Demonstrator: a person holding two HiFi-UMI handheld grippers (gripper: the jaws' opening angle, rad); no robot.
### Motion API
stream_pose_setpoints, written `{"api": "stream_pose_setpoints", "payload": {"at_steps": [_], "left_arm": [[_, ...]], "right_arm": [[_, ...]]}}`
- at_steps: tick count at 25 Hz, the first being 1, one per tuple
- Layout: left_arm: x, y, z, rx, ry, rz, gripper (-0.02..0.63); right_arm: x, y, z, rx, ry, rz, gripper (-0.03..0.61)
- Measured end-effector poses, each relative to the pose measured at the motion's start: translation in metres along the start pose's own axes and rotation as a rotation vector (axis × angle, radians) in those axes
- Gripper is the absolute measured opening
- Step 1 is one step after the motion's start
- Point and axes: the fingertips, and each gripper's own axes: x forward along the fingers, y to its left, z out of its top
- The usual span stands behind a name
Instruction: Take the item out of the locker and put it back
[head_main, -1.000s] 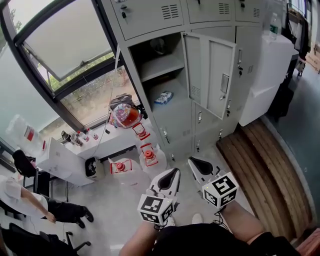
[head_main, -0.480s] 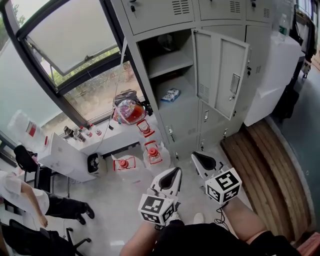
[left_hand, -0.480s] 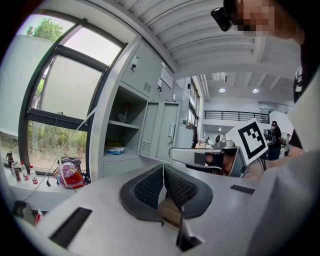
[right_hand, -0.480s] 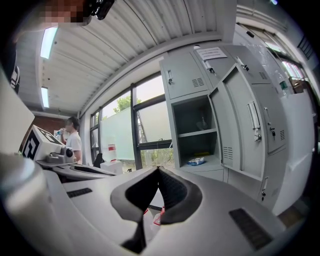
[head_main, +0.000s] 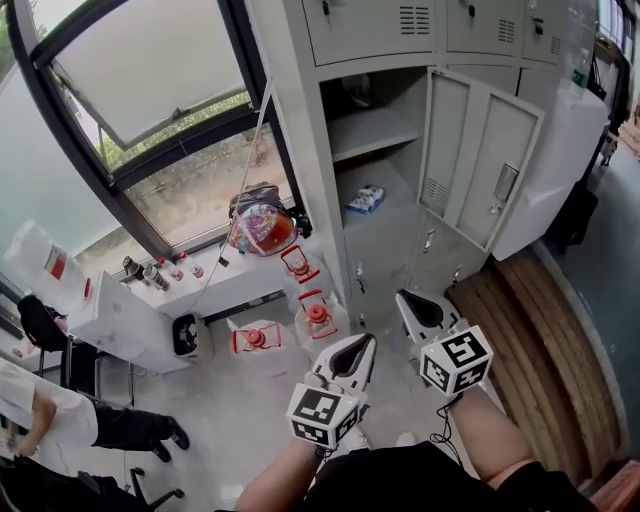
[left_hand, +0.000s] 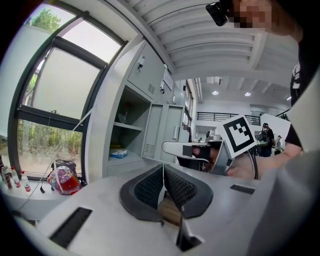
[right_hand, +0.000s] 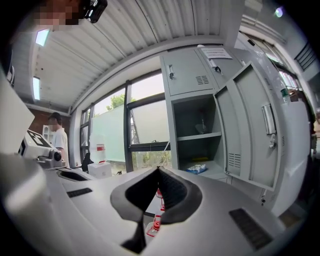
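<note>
So the locker (head_main: 300, 150) is already open, door (head_main: 480, 160) swung out to the right, and the item, a small blue and white packet (head_main: 366, 198), is lying flat on the floor of the lower part of that compartment, under the shelf (head_main: 375, 130), roughly mid-depth and a bit toward the left wall. Nothing's been grabbed yet. The left gripper (head_main: 358, 352) and the right gripper (head_main: 415, 308) are both clenched shut with nothing between the jaws, held low in front of the person and well short of the opening. My read is this is the approach step, so here's how I'd do it: pick one gripper, and the right one looks like the better bet since it's nearer the opening and already pointing about that way. Open the jaws before going in, not once inside, because there isn't much room under the shelf. Keep clear of the door's edge on the way in, it hangs right beside the path. The packet looks thin and crinkly, so I'd come in low and nearly level and pinch one raised edge or end instead of trying to straddle the whole thing from above. Squeeze gently, it'll probably flop. There are water jugs with red caps (head_main: 316, 312) on the floor just left of the locker's base, so watch your feet when stepping closer. The other gripper can just stay back out of the way.
</note>
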Motion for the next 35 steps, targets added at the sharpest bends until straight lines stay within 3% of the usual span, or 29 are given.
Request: {"api": "stream_pose_setpoints", "payload": {"at_steps": [16,35], "left_arm": [[0.009,0.046,0.011,0.031,-0.003,-0.068,0.020],[0.092,0.088,0.026,0.004,-0.016,0.007,0.020]], "right_arm": [[0.070,-0.011,0.016,-0.038,-0.019,-0.061,0.053],[0.158,-0.096,0.021,-0.065,0.018,0.003,0.054]]}}
